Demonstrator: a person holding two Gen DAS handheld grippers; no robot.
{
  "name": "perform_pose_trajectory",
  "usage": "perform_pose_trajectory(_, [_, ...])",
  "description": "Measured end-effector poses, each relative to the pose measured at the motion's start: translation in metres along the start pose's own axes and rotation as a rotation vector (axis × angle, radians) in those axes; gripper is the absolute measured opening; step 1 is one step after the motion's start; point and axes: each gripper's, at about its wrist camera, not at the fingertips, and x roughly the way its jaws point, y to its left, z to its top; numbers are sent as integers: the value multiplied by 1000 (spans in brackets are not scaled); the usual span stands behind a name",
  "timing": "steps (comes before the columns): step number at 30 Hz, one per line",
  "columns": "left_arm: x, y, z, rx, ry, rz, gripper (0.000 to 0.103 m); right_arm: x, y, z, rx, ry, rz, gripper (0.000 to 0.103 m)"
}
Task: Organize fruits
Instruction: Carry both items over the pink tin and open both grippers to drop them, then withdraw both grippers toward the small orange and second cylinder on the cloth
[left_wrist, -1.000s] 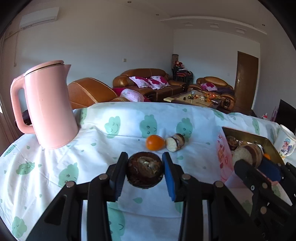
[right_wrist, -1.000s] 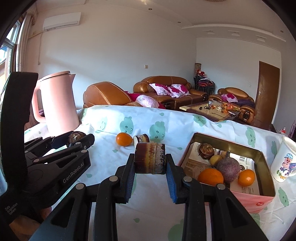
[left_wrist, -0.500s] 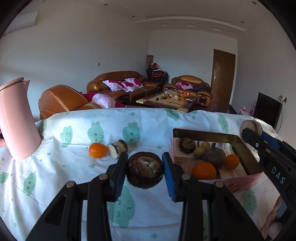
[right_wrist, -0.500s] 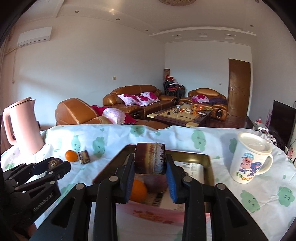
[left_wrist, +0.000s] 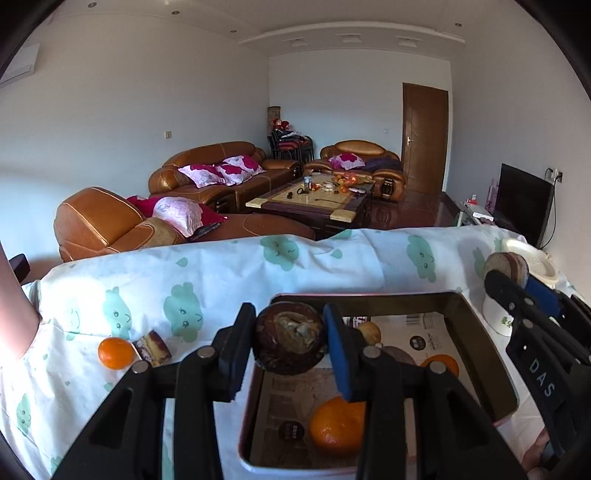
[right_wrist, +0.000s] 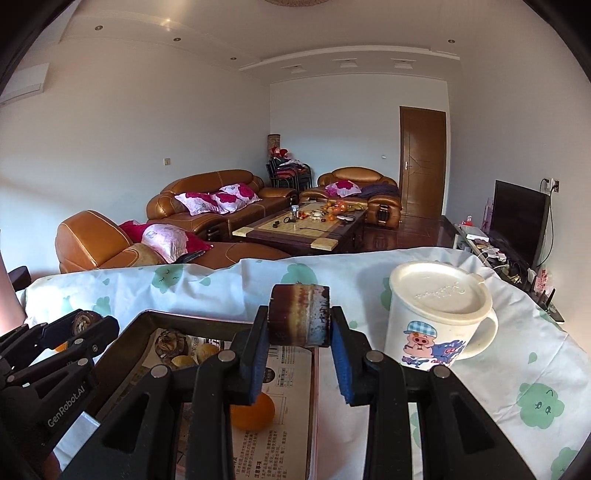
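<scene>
We hover both loads above the box (left_wrist: 476, 314) on the table, left tool (left_wrist: 290, 345) pinching a dark fruit half (left_wrist: 290, 343), right tool (right_wrist: 299, 332) clamping a cut chunk (right_wrist: 299, 314), so let's lower gently into bare spots before releasing.

A: Where is there room?
B: Bare cloth (left_wrist: 207, 280) across the frame's middle, behind the box (left_wrist: 476, 332).
A: What blocks?
B: Mug (right_wrist: 436, 317) at right; orange (left_wrist: 115, 353) and fruit slice (left_wrist: 153, 349) lower left.
</scene>
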Motion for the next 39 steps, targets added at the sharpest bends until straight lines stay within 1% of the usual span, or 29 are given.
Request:
perform_pose_trajectory(2, [8, -2, 2, 9, 12, 19, 40, 4, 0, 0, -8, 9, -5, 33])
perform_pose_trajectory(4, [16, -1, 1, 12, 41, 36, 40, 12, 1, -1, -17, 32, -7, 33])
perform_pose_trajectory(7, [30, -1, -4, 23, 85, 54, 40, 22, 1, -3, -1, 72, 16, 33])
perform_pose_trajectory(10, [37, 0, -5, 19, 110, 54, 40, 28, 6, -5, -18, 102, 25, 33])
perform_pose_trajectory(12, [38, -2, -5, 21, 112, 53, 40, 30, 12, -6, -45, 118, 30, 33])
perform_pose_trajectory(15, [38, -3, -5, 27, 115, 55, 40, 27, 16, -7, -66, 110, 34, 33])
perform_pose_trajectory(24, [44, -6, -3, 36, 124, 52, 41, 29, 27, -8, -105, 129, 99, 33])
perform_pose_trajectory(25, [42, -6, -3, 39, 115, 48, 47, 29, 28, -8, -111, 128, 127, 34])
perform_pose_trajectory(26, [40, -7, -3, 42, 102, 55, 57, 28, 29, -8, -119, 126, 153, 35])
perform_pose_trajectory(27, [37, -6, -4, 35, 90, 81, 62, 27, 31, -8, -125, 118, 155, 37])
perform_pose_trajectory(29, [31, -1, -5, 7, 71, 113, 87, 23, 28, -7, -113, 97, 152, 38])
perform_pose_trajectory(31, [23, 6, -7, -26, 42, 112, 93, 20, 23, -6, -79, 78, 158, 40])
perform_pose_trajectory(33, [14, 12, -7, -45, 11, 108, 94, 16, 16, -5, -36, 65, 180, 46])
perform_pose_trajectory(35, [8, 17, -7, -62, -7, 120, 101, 12, 12, -4, -8, 49, 183, 58])
perform_pose_trajectory(36, [5, 19, -7, -72, -16, 122, 103, 10, 10, -3, 2, 33, 177, 61])
perform_pose_trajectory(38, [-2, 24, -9, -87, -38, 96, 103, 5, 7, -2, 18, 3, 164, 70])
perform_pose_trajectory(39, [-4, 25, -10, -86, -44, 93, 103, 3, 6, -2, 21, -8, 154, 71])
